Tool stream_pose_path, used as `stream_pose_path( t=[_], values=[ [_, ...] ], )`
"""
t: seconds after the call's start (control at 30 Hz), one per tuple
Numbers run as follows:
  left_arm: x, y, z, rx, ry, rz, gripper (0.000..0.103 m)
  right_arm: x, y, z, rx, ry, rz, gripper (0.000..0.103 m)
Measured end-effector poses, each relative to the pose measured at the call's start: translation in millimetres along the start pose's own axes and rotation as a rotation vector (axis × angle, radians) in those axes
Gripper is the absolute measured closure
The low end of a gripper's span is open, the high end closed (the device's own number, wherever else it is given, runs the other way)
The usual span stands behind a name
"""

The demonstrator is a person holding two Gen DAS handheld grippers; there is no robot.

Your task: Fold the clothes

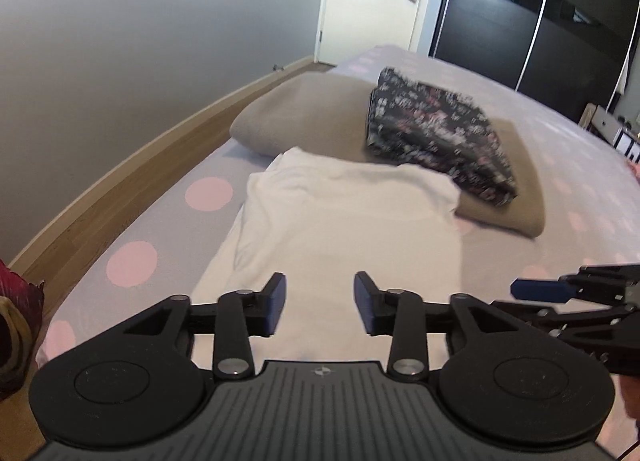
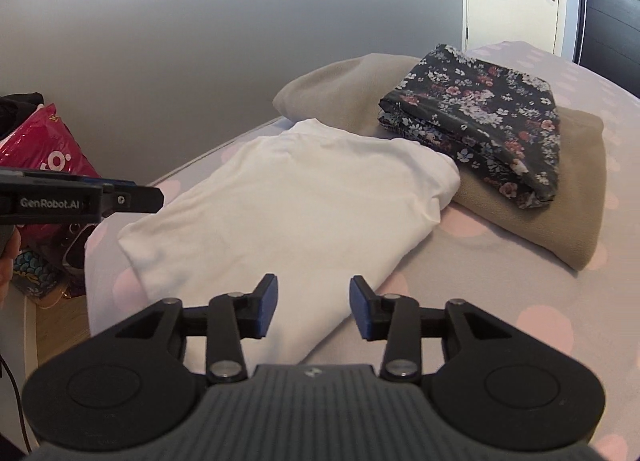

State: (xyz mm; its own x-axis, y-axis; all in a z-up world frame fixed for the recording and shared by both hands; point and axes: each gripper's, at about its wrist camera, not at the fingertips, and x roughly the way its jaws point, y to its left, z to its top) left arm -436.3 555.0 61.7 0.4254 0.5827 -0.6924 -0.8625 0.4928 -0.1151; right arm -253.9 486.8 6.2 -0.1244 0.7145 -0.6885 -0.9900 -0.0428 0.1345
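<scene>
Both claws are hanging over the near end of the white shirt (image 2: 288, 205), which is lying partly folded along the bed (image 2: 500, 301), its far end just touching the beige blanket (image 2: 576, 189). Left gripper (image 1: 320, 303) is showing spread pads with nothing between them; right gripper (image 2: 313, 307) is likewise gaping and carrying nothing. Neither one is touching cloth as far as these views are telling.

Risks, judging from this layout:
- The shirt is looking thin and limp, so a pinch from the near hem is likely grabbing only the top layer, and the lower layers are sliding out and undoing the long fold
- The right claw is sitting near the shirt's right edge, so a slightly off closure is catching the dotted bedsheet along with the shirt and dragging it
- Lifting the near end toward the far end is risking bumping the floral garment (image 2: 480, 117) stacked on the blanket, since the shirt's far corner is lying right beside it; the stack is possibly getting nudged or covered
- Uneven lift between the two hands is skewing the fold and leaving a crooked bundle
- The shirt's left edge is running close to the mattress side, above the pink bag (image 2: 44, 149) on the floor, so a sideways tug is possibly sending cloth off the bed
</scene>
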Motion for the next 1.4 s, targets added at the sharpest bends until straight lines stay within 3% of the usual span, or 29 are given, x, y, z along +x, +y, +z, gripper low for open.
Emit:
stream_pose_path(
  t=[0.17,0.43,0.7,1.03,1.4],
  values=[
    [-30.5,-28.0,-22.0,-0.004,-0.078,0.077,0.046,-32.6,-3.6,-18.1,0.019,-0.026,-0.007,0.048],
    [-43.6,-60.1,-63.3,0.015,-0.119,0.167,0.042,-62.4,-8.7,-48.6,0.102,-0.063,-0.026,0.042],
    [-39.4,-68.8,-93.0,-0.039,-0.068,0.257,0.03,-61.2,1.7,-72.3,0.071,-0.053,-0.073,0.042],
    [-29.8,-78.3,-113.6,-0.025,0.025,0.26,0.03,-52.8,2.1,-88.7,0.047,-0.036,-0.116,0.042],
    [-25.6,-88.3,-110.6,-0.022,0.035,0.243,0.03,-63.8,-10.3,-92.1,0.077,-0.06,-0.129,0.036]
  ],
)
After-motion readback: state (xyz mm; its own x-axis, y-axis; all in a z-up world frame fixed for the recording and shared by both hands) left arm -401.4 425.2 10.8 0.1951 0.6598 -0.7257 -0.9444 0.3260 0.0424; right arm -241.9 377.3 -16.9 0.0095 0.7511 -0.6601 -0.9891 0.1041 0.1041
